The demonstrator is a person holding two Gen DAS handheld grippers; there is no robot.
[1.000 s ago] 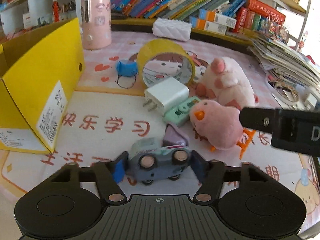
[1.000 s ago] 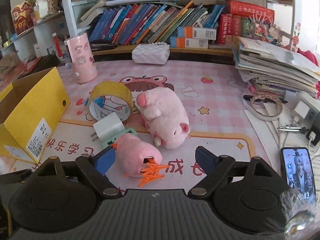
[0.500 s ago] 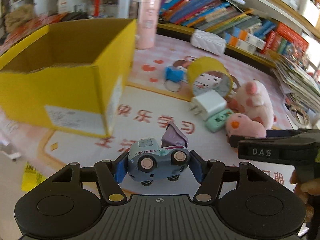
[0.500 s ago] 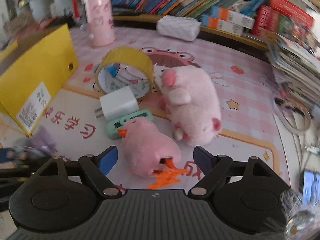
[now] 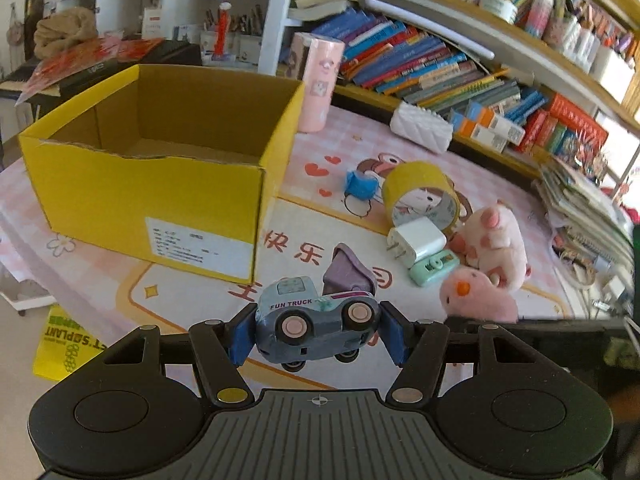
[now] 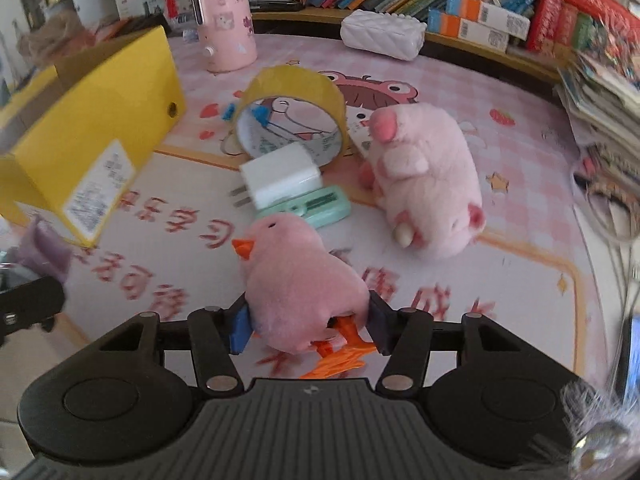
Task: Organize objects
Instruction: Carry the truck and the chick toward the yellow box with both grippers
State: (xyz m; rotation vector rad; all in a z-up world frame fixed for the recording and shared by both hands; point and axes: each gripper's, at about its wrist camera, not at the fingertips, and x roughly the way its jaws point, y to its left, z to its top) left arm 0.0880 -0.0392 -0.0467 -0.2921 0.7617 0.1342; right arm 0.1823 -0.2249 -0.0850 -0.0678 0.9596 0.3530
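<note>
With the left gripper (image 5: 316,330) pinching the toy truck (image 5: 316,320) above the surface short of the yellow box (image 5: 160,184), and the right gripper (image 6: 306,322) squeezing the pink chick (image 6: 300,284), either rounded toy could slip out and fall short.

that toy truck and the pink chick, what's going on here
A person is tidying a desk with two handheld grippers. The left gripper is shut on the toy truck, held in the air near the open yellow box. The right gripper is closed around the pink chick. The pink pig plush, tape roll and white charger lie on the mat.
</note>
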